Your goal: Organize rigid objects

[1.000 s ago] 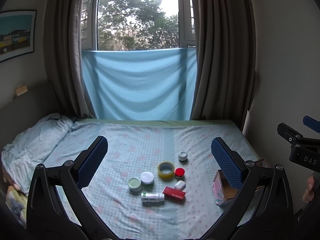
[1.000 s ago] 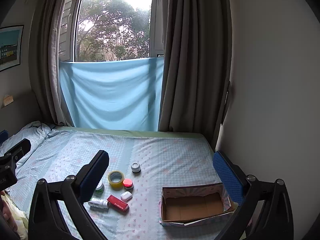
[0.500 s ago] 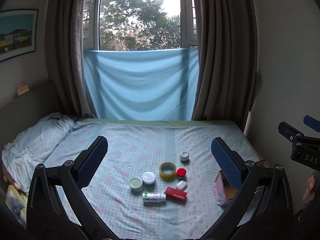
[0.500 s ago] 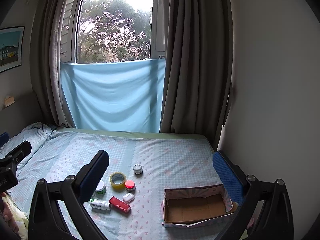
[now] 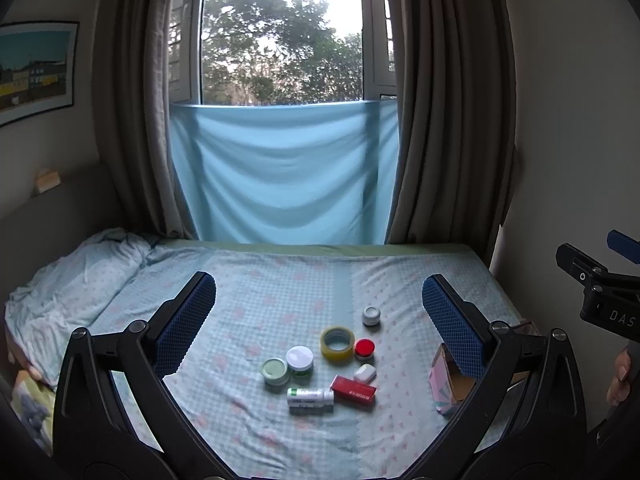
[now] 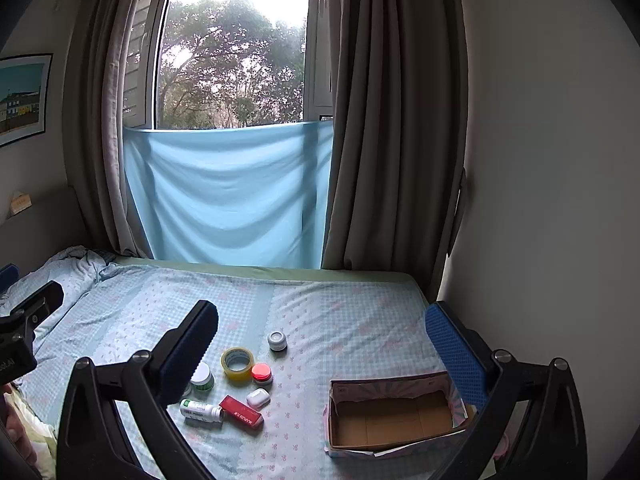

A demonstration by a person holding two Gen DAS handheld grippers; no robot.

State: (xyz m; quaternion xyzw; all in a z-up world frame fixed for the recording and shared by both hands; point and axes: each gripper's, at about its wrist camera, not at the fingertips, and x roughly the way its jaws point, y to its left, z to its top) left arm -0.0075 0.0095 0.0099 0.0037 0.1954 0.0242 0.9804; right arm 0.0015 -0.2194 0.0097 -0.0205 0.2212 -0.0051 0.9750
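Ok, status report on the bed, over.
Left hand-held gripper open, right hand-held gripper open, both empty above the bed. Cardboard box empty; tape roll, red box, bottle loose on the sheet. Nothing in the way.

bed (image 5: 256,292) | on it: tape roll (image 5: 337,343), jars, red box (image 5: 353,390), bottle (image 5: 310,397), cardboard box (image 6: 394,416)

A yellow tape roll (image 6: 237,363), red-lidded jar (image 6: 262,373), small silver-lidded jar (image 6: 277,340), white earbud case (image 6: 258,397), red flat box (image 6: 241,412), toppled white bottle (image 6: 201,409) and two green jars (image 5: 288,365) cluster on the bed; an open cardboard box (image 6: 394,416) sits well apart to their right.
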